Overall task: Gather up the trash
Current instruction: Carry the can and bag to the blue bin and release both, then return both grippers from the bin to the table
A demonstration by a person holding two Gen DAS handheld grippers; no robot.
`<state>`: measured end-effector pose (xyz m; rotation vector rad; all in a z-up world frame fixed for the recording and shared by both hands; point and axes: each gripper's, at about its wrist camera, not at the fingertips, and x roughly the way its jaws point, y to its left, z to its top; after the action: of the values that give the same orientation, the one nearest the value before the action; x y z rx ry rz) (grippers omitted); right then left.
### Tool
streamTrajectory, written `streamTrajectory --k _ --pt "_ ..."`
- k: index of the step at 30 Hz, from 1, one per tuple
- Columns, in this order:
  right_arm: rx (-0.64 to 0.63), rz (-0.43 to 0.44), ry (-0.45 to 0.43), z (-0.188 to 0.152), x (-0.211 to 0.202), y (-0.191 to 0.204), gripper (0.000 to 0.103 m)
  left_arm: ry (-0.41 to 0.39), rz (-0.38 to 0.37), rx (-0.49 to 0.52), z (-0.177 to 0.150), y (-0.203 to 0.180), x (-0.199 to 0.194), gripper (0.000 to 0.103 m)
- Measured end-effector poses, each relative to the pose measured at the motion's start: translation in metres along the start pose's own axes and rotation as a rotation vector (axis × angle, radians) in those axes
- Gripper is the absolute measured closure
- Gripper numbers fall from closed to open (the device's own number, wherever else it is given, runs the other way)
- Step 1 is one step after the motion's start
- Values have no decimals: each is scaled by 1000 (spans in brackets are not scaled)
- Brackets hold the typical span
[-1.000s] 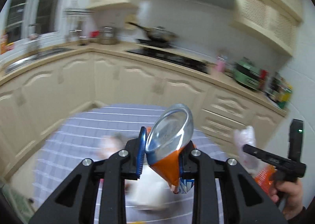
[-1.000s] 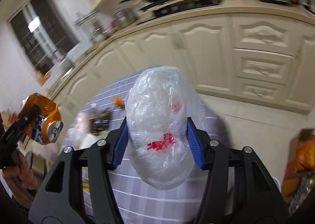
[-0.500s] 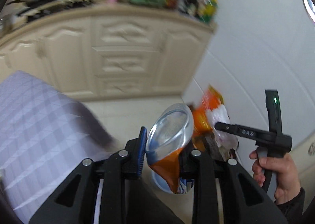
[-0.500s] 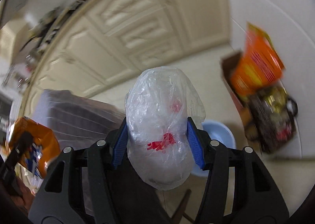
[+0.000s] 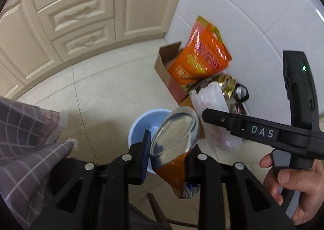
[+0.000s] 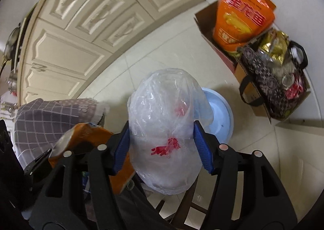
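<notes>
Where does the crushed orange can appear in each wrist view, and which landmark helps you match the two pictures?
Left wrist: crushed orange can at lower centre, clamped in the left gripper.
Right wrist: same can at lower left, beside the plastic bag.
Shared landmark: light blue bin on the floor.

Home kitchen. Cream cabinets (image 5: 66,17) with carved drawer fronts (image 6: 95,15) run along a pale tiled floor (image 5: 105,88), white tiled wall (image 5: 232,17) beside them. Cardboard box (image 5: 168,68) of snack bags (image 6: 241,17) sits on the floor, near a checked tablecloth (image 6: 46,120) and blue bin (image 6: 222,120).
</notes>
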<state>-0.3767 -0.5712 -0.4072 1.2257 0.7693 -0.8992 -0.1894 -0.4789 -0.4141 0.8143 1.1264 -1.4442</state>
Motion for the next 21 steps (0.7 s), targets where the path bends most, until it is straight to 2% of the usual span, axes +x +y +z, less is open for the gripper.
streamTrajectory --k 1,2,3,8,15,21 --pt "11 -2 6 -1 2 -3 33 16 2 7 3 -2 7 62" --pt "17 -7 8 -1 3 -5 23 21 11 9 6 -3 11 38" --pt "22 -14 8 -2 3 -6 15 14 27 12 8 -4 11 23" --pt "31 -37 -18 -4 -2 -6 7 -44 61 9 7 1 -16 20" --pt "-4 -31 -50 -6 -14 15 7 -172 105 -26 7 14 -70 14" --pt "-64 2 -114 -4 -42 52 7 -292 133 -52 1 22 -127 13"
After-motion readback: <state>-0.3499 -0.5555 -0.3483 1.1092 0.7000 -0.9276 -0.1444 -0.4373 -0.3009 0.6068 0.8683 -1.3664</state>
